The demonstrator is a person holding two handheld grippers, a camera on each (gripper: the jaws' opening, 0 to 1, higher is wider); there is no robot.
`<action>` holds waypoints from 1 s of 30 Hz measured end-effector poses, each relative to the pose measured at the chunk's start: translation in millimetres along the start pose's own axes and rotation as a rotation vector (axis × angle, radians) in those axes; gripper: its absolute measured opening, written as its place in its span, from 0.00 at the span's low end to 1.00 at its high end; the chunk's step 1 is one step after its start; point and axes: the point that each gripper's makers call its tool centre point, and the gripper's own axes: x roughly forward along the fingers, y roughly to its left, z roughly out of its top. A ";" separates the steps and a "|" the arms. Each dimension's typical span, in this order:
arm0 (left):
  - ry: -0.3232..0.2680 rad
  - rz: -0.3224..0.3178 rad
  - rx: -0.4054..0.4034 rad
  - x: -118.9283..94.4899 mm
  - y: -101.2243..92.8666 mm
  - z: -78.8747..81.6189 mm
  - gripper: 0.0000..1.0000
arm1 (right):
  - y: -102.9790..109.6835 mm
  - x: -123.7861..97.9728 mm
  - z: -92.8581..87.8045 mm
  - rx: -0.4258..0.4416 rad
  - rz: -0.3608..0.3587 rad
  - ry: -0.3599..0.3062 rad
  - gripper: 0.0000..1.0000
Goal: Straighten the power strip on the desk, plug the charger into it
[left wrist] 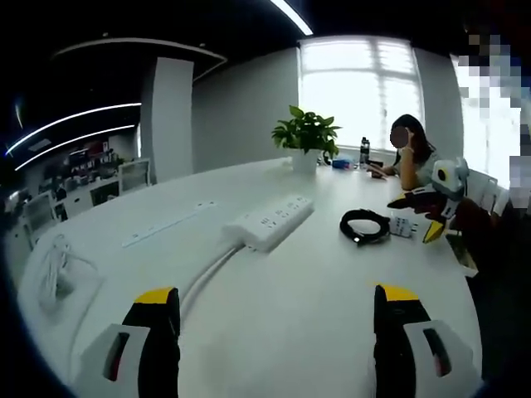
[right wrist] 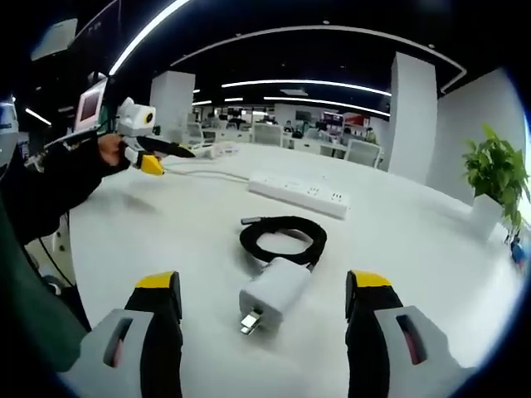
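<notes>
glossy white blocky charger (right wrist: 274, 292) beside coiled black cable (right wrist: 284, 239); long power strip (right wrist: 300, 192).

Power strip (left wrist: 270, 220): socket faces too small to tell apart in the left gripper view; its white cord (left wrist: 202, 278) runs down behind the left jaw and is lost. Charger (right wrist: 272, 292): prongs blurred in the right gripper view, and in the left gripper view partly behind the other gripper (left wrist: 431, 217). Black cable coil (right wrist: 283, 239): ends unclear. Far-edge items on the worktop (left wrist: 315, 315) near the plant (left wrist: 306, 133) are too small to name.
</notes>
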 end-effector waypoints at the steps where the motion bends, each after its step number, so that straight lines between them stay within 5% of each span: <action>1: -0.002 -0.001 -0.001 0.1 0.0 0.4 0.99 | 0.8 0.0 0.0 -0.004 0.006 -0.002 0.76; 30: -0.020 -0.029 -0.037 -0.4 -3.1 3.3 0.99 | 3.7 3.5 -4.9 0.030 0.033 -0.005 0.62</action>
